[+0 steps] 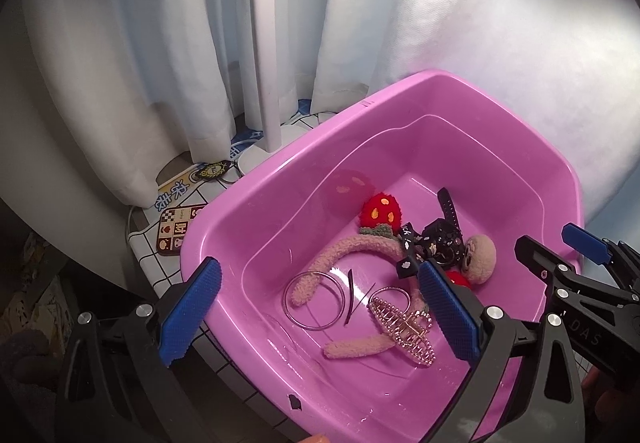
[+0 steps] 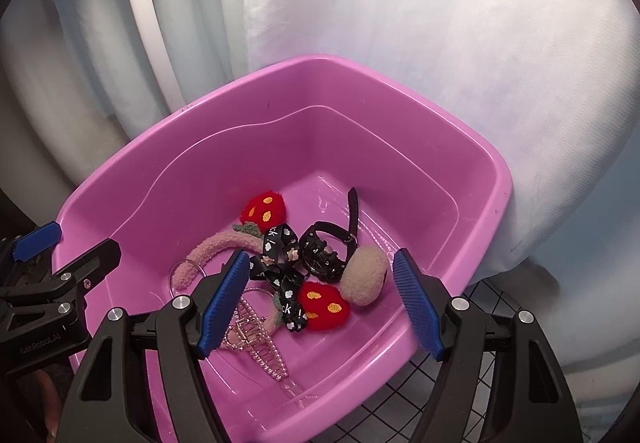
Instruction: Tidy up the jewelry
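White curtain [image 1: 168, 55] behind pink basin [image 1: 256, 199]

The tub [image 1: 256, 203] was glossy pink. Inside it, at its twelve o'clock, a plush strawberry [image 1: 382, 211] was red with orange spots and a green leaf; a fuzzy headband [image 1: 360, 249] was dusty pink. At three o'clock lay a black watch [image 2: 324, 251] and a black ribbon [image 2: 280, 267] printed with white flowers. The hair claw [image 1: 402, 327] at six o'clock was rose gold. The gripper pads [image 2: 224, 299] were blue, textured. The cloth [image 1: 168, 275] beneath was white with a black grid.
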Available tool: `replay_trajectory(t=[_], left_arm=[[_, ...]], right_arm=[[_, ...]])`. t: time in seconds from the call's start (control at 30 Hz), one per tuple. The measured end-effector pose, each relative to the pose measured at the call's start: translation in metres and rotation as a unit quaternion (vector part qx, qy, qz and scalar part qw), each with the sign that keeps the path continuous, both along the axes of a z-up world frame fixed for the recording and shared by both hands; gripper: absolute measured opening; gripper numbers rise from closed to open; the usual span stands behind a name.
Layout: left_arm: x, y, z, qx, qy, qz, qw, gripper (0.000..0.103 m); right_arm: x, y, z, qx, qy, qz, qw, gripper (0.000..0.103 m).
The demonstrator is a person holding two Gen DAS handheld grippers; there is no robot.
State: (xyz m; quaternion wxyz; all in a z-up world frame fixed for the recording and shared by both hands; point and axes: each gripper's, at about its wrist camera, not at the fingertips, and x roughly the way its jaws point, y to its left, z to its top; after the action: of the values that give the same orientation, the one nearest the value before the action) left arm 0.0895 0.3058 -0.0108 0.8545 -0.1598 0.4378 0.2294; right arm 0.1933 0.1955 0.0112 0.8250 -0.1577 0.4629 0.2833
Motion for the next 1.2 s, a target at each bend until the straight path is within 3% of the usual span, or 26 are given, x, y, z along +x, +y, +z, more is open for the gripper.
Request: replay_trajectory(t=[1.2], left_arm=[[-0.0082, -0.0074, 0.0046, 0.007, 0.004, -0.001, 1.0000, 0.097]], right_arm=[[-0.0063, -0.0033, 0.0072, 0.004, -0.009, 0.003, 1.000, 0.071]])
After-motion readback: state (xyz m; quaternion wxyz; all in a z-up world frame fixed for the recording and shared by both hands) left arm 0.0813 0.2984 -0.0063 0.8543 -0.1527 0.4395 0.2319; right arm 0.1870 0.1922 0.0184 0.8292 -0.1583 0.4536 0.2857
